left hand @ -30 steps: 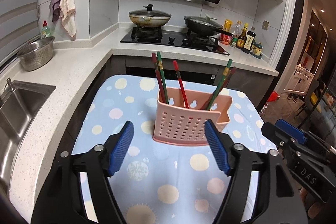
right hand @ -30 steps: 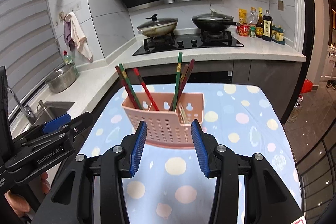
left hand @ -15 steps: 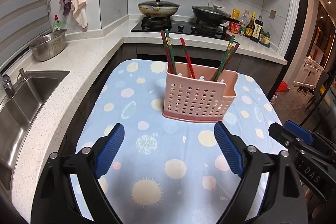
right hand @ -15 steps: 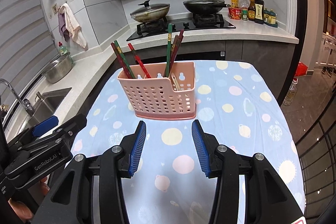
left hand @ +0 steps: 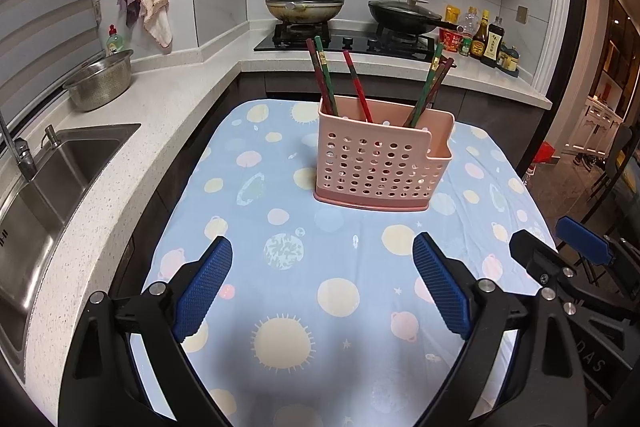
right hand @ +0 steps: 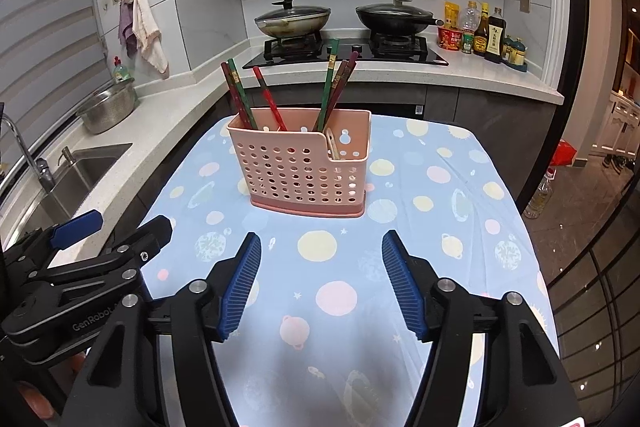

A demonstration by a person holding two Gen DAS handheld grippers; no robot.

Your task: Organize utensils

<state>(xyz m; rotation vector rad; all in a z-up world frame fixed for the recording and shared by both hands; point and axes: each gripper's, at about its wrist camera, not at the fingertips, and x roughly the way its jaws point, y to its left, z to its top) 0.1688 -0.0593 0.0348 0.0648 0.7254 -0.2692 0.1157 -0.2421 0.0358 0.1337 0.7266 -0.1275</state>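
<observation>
A pink perforated utensil holder (left hand: 380,163) (right hand: 306,167) stands upright on the blue dotted tablecloth (left hand: 280,219). Several red and green chopsticks (left hand: 328,79) (right hand: 240,95) lean in its two sides, and a pale utensil (right hand: 333,145) sits in its low right compartment. My left gripper (left hand: 322,255) hangs over the cloth, short of the holder, jaws wide and still opening, nothing between them. My right gripper (right hand: 321,247) is also short of the holder, its jaws opening and empty. Each gripper shows at the edge of the other's view: the right gripper (left hand: 560,259), the left gripper (right hand: 116,235).
A white counter with a steel sink (left hand: 48,179) and a colander (left hand: 100,83) runs along the left. Behind the table is a stove with two lidded pans (left hand: 304,5) and sauce bottles (left hand: 488,39). A plastic bottle (right hand: 540,193) stands on the floor at right.
Both grippers have pulled back from the holder, which now stands farther ahead. The left jaws spread wider early on; the right jaws widened in the last half second.
</observation>
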